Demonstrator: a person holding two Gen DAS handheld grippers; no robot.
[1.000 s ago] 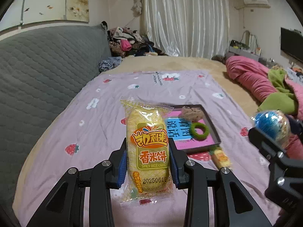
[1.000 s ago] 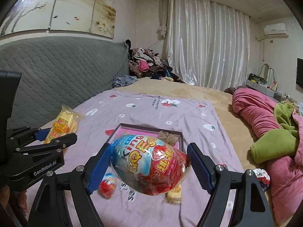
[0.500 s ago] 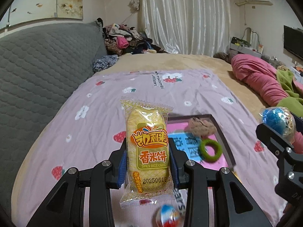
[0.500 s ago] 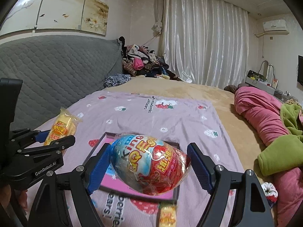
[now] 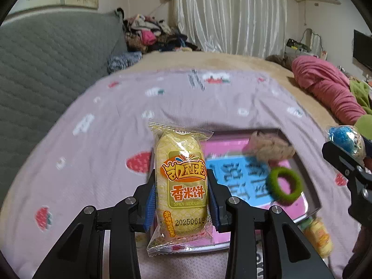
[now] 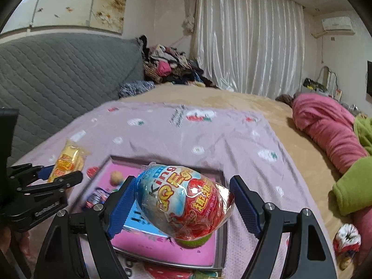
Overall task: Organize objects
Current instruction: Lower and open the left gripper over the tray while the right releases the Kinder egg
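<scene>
Bed cover: a pale purple sheet with a strawberry print fills the middle of both views, blurred.
Tray: a shallow grey-rimmed rectangular tray with a pink and blue printed floor lies on the sheet at lower centre of the right wrist view and right of centre in the left wrist view.
Tray contents: a green fuzzy ring and a beige fluffy lump lie inside it.
Right gripper: at the bottom of its own view, above the tray, jaws set wide and clamped on a large egg-shaped toy in red, white and blue foil wrap; the egg sits crosswise between the blue pads, the left pad against it, crinkled wrap reaching the right pad.
Left gripper: bottom centre of its view, jaws nearly closed, pinching a yellow plastic-wrapped rice cake packet; the packet stands upright, its lower half between the pads, its top rising above them, over the tray's near left corner.
</scene>
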